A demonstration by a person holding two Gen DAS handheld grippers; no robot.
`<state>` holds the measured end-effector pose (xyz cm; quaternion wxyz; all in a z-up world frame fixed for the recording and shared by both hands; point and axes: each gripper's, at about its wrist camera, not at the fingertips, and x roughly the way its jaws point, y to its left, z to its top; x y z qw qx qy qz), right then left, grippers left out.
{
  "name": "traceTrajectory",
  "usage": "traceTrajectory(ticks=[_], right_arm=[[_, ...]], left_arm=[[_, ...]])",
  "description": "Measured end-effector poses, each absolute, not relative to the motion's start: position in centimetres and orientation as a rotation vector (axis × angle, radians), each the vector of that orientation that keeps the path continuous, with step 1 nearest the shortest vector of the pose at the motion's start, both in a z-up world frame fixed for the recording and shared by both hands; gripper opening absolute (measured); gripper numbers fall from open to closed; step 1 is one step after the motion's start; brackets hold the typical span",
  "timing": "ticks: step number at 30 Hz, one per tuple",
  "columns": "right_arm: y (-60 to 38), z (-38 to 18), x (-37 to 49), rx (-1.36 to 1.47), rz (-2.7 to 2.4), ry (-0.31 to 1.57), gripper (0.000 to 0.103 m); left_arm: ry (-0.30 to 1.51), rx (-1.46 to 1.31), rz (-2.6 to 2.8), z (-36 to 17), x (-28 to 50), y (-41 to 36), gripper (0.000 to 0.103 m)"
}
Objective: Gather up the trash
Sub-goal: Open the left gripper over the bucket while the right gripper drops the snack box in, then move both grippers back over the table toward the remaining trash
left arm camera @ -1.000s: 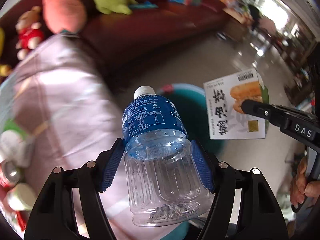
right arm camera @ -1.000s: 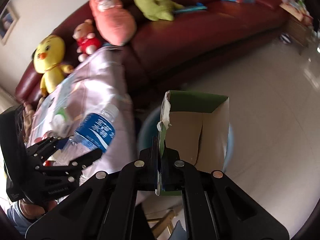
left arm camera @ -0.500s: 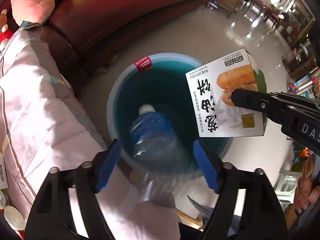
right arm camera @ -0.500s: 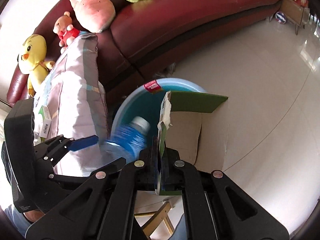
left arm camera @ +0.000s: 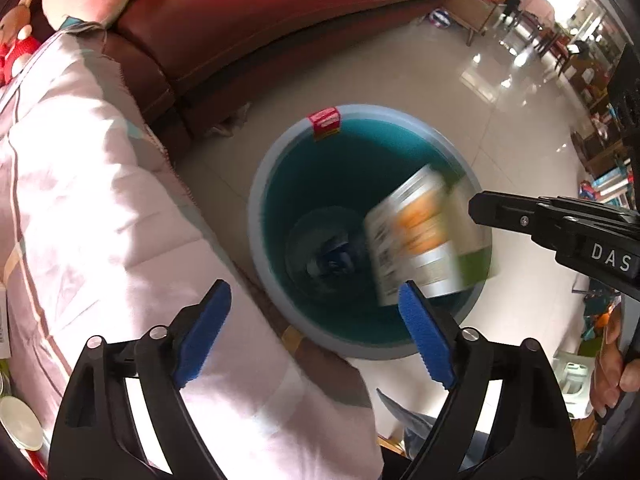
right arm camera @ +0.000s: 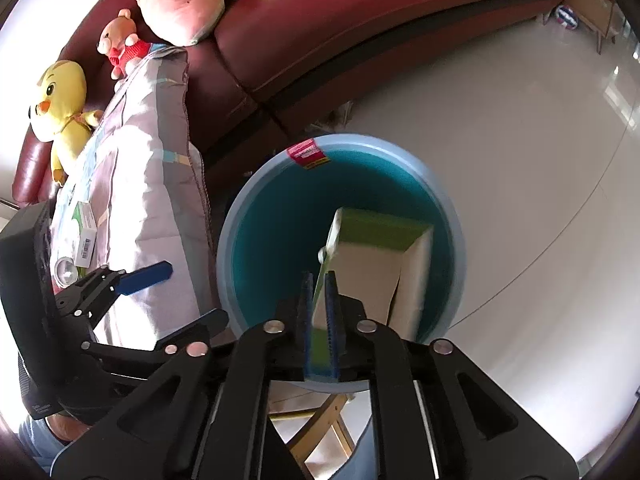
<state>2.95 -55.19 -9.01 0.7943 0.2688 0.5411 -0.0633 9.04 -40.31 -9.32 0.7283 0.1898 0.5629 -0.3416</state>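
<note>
A round blue bin stands on the floor below both grippers. A clear water bottle with a blue label lies at its bottom. My left gripper hangs over the bin's near rim, its jaws opening wide with nothing between them. My right gripper is over the bin, its jaws opening. The green and white food box still has a flap between the blue pads, with a gap on each side. In the left wrist view the box is blurred, dropping into the bin beside the right gripper.
A pink quilt lies left of the bin, with a small carton and a can on it. A dark red sofa with plush toys runs behind. Shiny tiled floor spreads to the right. A person's hand holds the right gripper.
The left jaws let go of the bottle, which fell into the bin. Both grippers sank over the bin. The right jaws parted and the box slid downward.
</note>
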Motion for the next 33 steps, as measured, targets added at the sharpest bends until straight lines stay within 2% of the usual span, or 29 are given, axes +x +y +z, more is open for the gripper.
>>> traceTrajectory(ticks=[2, 6, 8, 13, 22, 33], right_arm=[[-55.1, -8.9, 2.9, 0.583, -0.138, 1.164, 0.038], [-54.5, -8.4, 3.0, 0.564, -0.149, 1.155, 0.047], [-54.4, -8.2, 3.0, 0.559, -0.155, 1.157, 0.060], [-53.6, -7.6, 3.1, 0.544, -0.167, 1.168, 0.072], [-49.6, -5.4, 3.9, 0.459, -0.134, 1.184, 0.076], [-40.6, -2.6, 6.6, 0.324, -0.016, 1.189, 0.076]], left_arm=[[1.244, 0.406, -0.755, -9.1, 9.0, -39.7, 0.087], [1.237, 0.395, -0.757, -8.9, 9.2, -39.1, 0.087], [1.235, 0.387, -0.757, -8.8, 9.0, -38.7, 0.088], [1.226, 0.354, -0.754, -7.9, 8.6, -37.1, 0.089], [1.177, 0.272, -0.685, -5.4, 8.9, -30.8, 0.094], [1.104, 0.148, -0.515, -2.0, 9.1, -18.6, 0.096]])
